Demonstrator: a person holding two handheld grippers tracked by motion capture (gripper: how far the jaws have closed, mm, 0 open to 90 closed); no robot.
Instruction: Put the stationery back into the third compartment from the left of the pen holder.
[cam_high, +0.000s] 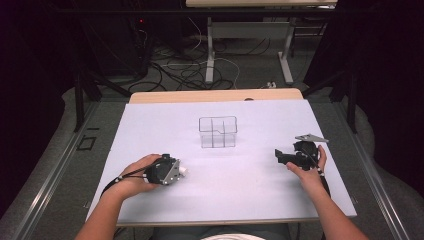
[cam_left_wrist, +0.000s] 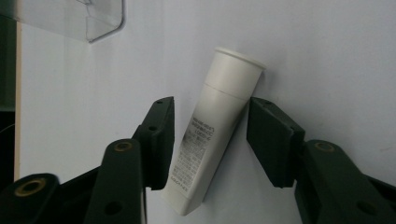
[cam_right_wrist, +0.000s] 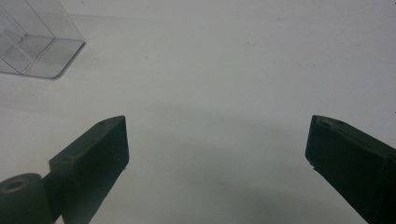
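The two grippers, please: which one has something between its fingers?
The left gripper: a white tube lies on the table between its fingers. The right gripper has bare white table between its widely spread fingers.

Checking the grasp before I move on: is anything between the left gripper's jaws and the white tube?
Nothing visible. The white tube lies on the table between the left gripper's jaws, slanted; the right-hand jaw looks to touch it, while a thin gap remains at the other.
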